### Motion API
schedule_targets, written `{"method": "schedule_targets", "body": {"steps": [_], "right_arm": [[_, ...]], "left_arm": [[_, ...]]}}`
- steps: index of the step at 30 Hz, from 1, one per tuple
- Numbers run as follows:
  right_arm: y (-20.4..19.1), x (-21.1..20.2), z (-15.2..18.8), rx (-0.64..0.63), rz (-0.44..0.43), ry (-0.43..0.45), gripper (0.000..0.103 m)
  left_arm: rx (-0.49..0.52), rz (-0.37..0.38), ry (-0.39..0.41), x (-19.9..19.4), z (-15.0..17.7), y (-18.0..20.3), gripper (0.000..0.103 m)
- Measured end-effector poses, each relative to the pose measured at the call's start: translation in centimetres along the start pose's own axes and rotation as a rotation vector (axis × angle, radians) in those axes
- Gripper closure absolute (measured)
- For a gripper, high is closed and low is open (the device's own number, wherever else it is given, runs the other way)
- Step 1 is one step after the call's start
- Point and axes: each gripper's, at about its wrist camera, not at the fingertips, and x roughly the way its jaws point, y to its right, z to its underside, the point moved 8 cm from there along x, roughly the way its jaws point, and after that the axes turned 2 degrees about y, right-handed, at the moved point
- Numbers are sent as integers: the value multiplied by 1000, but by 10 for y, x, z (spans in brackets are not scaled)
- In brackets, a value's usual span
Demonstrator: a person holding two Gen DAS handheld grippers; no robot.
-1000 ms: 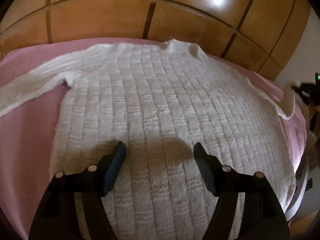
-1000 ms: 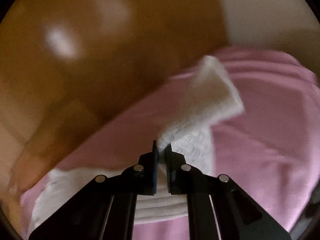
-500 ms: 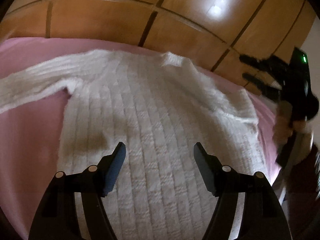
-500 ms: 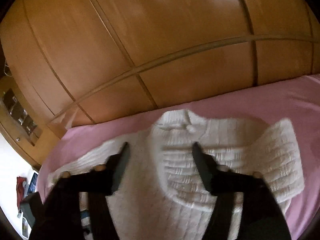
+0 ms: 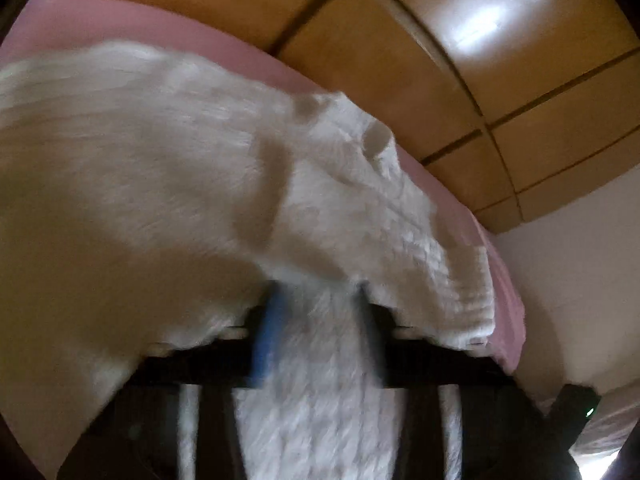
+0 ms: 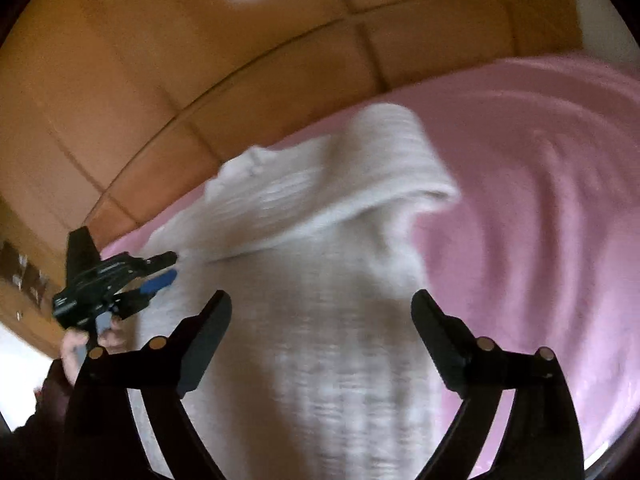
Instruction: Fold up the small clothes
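A white knit sweater [image 6: 320,320] lies on a pink bed sheet [image 6: 540,200], with one sleeve [image 6: 392,160] folded across its body. My left gripper [image 5: 320,312] is closing, and sweater fabric [image 5: 160,180] fills the narrow gap between its fingers and drapes over them. In the right wrist view the left gripper [image 6: 166,268] bites the sweater's left edge. My right gripper [image 6: 322,312] hovers over the sweater's body with its jaws opening wide and nothing held between them. Both views are blurred by motion.
A wooden panelled wardrobe [image 6: 200,60] stands just behind the bed [image 5: 120,16]. A person's hand [image 6: 76,348] holds the left gripper at the bed's left side. Bare pink sheet spreads to the right of the sweater. A pale wall [image 5: 580,260] lies at the right.
The right gripper let go of the sleeve, which now lies folded on the body, and opened wide. The left gripper moved to the sweater's edge and closed on the fabric.
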Motion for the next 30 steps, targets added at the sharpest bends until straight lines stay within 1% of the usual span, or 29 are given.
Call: {"method": "schedule_targets", "body": {"steps": [1, 2, 4, 5, 8, 9, 11, 13, 15, 16, 17, 18, 19, 20, 21, 22, 24, 25, 26, 27, 28, 29, 30], "right_arm": [[7, -2, -1, 22, 7, 7, 12], [13, -5, -3, 40, 13, 19, 12], [17, -14, -10, 59, 15, 44, 12], [19, -16, -12, 64, 9, 54, 12], [14, -19, -22, 56, -4, 81, 12], [11, -21, -25, 50, -16, 91, 12], [1, -18, -32, 41, -29, 103, 12], [-5, -17, -38, 28, -21, 118, 12], [-7, -14, -43, 49, -31, 132, 12], [-9, -15, -45, 59, -40, 135, 12], [-11, -15, -46, 59, -40, 138, 12], [-13, -13, -46, 51, -33, 138, 12], [-13, -12, -43, 44, -27, 133, 12], [-13, -11, -40, 40, -22, 126, 12], [-13, -11, -38, 37, -17, 122, 12], [-13, -11, -36, 32, -8, 118, 12], [-9, -11, -33, 37, 7, 114, 12], [-6, -12, -32, 52, 6, 109, 12], [-3, -13, -32, 62, 10, 107, 11], [0, -13, -33, 65, 16, 107, 11], [3, -15, -33, 67, 25, 106, 11], [6, -17, -34, 73, 32, 106, 11], [9, -18, -34, 80, 34, 108, 10]], "left_arm": [[9, -7, -7, 3, -3, 3, 97], [21, -17, 5, 3, -9, 7, 98], [56, 22, 83, -17, -28, 22, 98], [76, 25, 134, -33, -38, 28, 103], [102, 10, 227, -66, -54, 29, 103], [104, -10, 252, -76, -59, 24, 103], [96, -46, 276, -87, -62, 12, 103], [83, -64, 263, -88, -60, -3, 103], [36, -33, 195, -79, -50, -16, 103], [20, -37, 179, -75, -45, -21, 103], [21, -45, 164, -69, -40, -23, 93], [21, -43, 156, -63, -36, -23, 81], [-2, -42, 148, -57, -32, -25, 49], [-27, -44, 153, -54, -32, -27, 37], [-64, -36, 174, -51, -31, -28, 32], [-60, -28, 162, -43, -29, -25, 32], [-35, -44, 134, -24, -28, -17, 38], [-28, -42, 121, -16, -27, -13, 50], [-26, -38, 104, -9, -26, -10, 58], [-35, -53, 91, -1, -26, -9, 71], [-34, -62, 88, 4, -26, -7, 92], [-32, -68, 88, 6, -28, -5, 93], [-43, -60, 109, 1, -33, -3, 94]]}}
